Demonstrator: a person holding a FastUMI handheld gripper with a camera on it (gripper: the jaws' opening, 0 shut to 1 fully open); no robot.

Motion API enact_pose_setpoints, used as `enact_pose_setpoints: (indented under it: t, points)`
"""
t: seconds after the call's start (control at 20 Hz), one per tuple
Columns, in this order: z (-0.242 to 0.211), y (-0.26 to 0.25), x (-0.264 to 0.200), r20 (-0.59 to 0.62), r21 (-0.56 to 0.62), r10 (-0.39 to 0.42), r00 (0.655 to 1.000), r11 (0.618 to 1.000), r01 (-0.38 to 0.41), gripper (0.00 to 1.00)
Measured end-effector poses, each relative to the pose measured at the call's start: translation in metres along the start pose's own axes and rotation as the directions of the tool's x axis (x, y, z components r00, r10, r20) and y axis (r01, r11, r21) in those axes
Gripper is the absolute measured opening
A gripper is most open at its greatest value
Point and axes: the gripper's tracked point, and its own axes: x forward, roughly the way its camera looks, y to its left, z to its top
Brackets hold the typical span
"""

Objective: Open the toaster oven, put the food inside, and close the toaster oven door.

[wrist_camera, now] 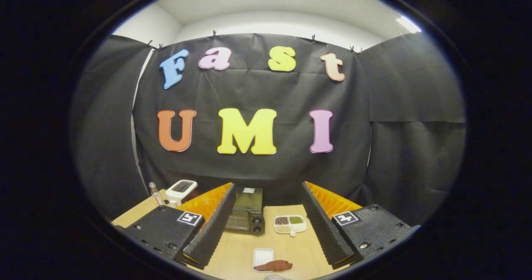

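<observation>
Your wooden table [243, 251] spans the bottom of the scene, backed by the booth's black cloth wall. Your gripper [266, 207] hangs above the table with its fingers spread wide apart and nothing between the pads; it has hold of nothing and touches nothing. Toaster oven [248, 211] is dark, sits at the back of the table against the cloth, just ahead of the fingers and closer to the left one, which covers its left edge; door looks closed, two knobs on its right side. To the left behind that finger stands a white appliance with a dark slotted top [181, 190], and beside it a small clear bottle [156, 195]. Right of the oven, just beside it, a white divided dish [290, 224] holds red-brown, green and pale fillings. Nearer you, between the fingers, a small white tray [262, 256] lies flat, and the reddish-brown food [273, 266] lies touching its near right edge, mostly on the table.
</observation>
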Motion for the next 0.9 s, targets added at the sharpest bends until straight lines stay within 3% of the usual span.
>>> enact_pose_setpoints:
  t: [0.2, 0.6, 0.9]
  points:
    - [-0.032, 0.037, 0.037, -0.036, 0.015, -0.002, 0.999, 1.0, 0.003, 1.0]
    - [-0.125, 0.15, 0.149, -0.142, 0.028, 0.129, 0.981, 0.992, -0.127, 1.0]
    - [-0.19, 0.19, 0.235, -0.244, 0.012, 0.122, 0.962, 0.992, -0.123, 1.0]
